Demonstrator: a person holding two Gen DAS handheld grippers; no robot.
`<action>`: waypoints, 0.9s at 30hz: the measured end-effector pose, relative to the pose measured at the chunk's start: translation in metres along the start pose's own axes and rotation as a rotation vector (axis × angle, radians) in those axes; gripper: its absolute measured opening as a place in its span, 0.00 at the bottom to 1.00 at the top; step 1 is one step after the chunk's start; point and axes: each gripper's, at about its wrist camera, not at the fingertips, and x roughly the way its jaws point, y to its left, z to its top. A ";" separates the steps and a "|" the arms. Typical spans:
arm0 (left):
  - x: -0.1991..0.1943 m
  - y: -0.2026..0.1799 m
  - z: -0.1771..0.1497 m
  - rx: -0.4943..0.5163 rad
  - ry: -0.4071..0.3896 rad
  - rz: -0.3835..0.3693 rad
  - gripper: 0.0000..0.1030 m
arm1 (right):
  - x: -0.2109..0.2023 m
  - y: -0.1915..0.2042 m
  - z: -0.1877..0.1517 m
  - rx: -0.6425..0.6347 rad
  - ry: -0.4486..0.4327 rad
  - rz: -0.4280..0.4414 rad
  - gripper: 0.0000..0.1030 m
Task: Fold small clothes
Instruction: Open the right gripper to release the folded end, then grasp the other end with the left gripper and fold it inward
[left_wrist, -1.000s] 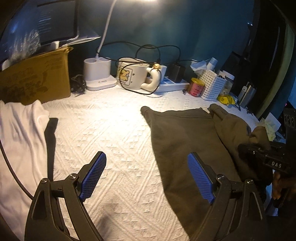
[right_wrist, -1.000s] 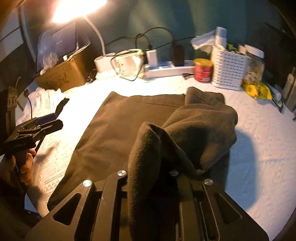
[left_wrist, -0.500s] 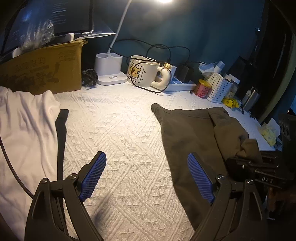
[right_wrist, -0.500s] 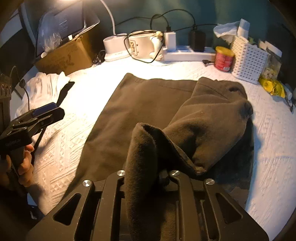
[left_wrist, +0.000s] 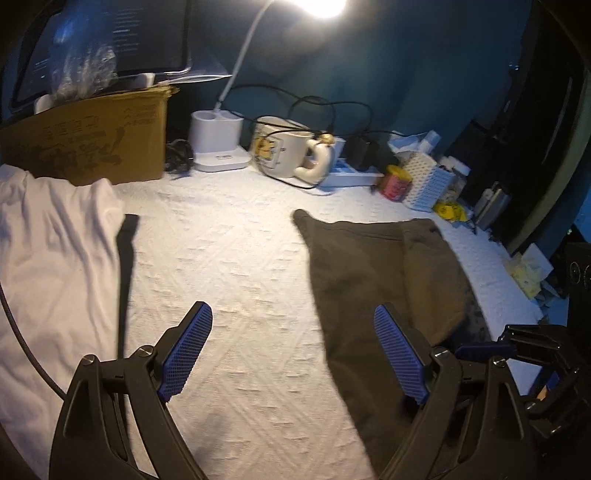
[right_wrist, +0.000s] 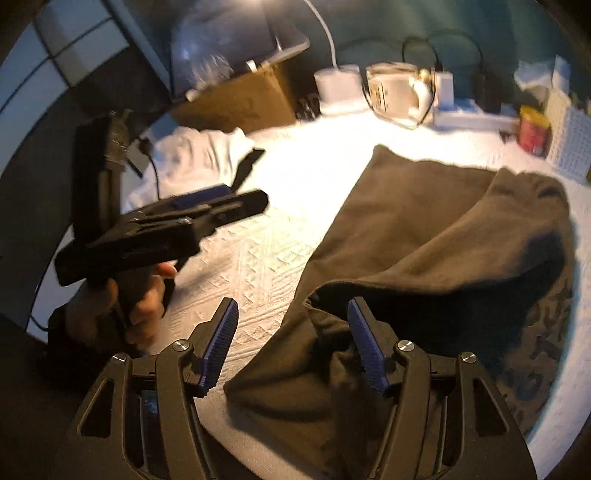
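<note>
Brown cloth, a small garment, lay on the white bedspread, with its right part folded over onto the rest. The right gripper had just been opening its jaws; they stood apart, the near folded edge of the garment lying loose between them, no pad pressing on it. The left gripper hung spread wide over bare bedspread, nothing between its blue pads, the garment's left edge under its right finger. A hand held its grip. White cloth lay well to the left. At the back stood a box, a lamp base, a mug, a red tin and a white basket.
</note>
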 end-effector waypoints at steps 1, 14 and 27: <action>0.001 -0.005 -0.001 0.004 0.006 -0.010 0.86 | -0.006 0.000 -0.001 -0.002 -0.010 -0.003 0.63; 0.021 -0.090 -0.016 0.175 0.109 -0.067 0.86 | -0.061 -0.068 -0.047 0.137 -0.138 -0.126 0.63; 0.020 -0.133 -0.053 0.236 0.208 -0.172 0.75 | -0.068 -0.088 -0.085 0.129 -0.160 -0.118 0.34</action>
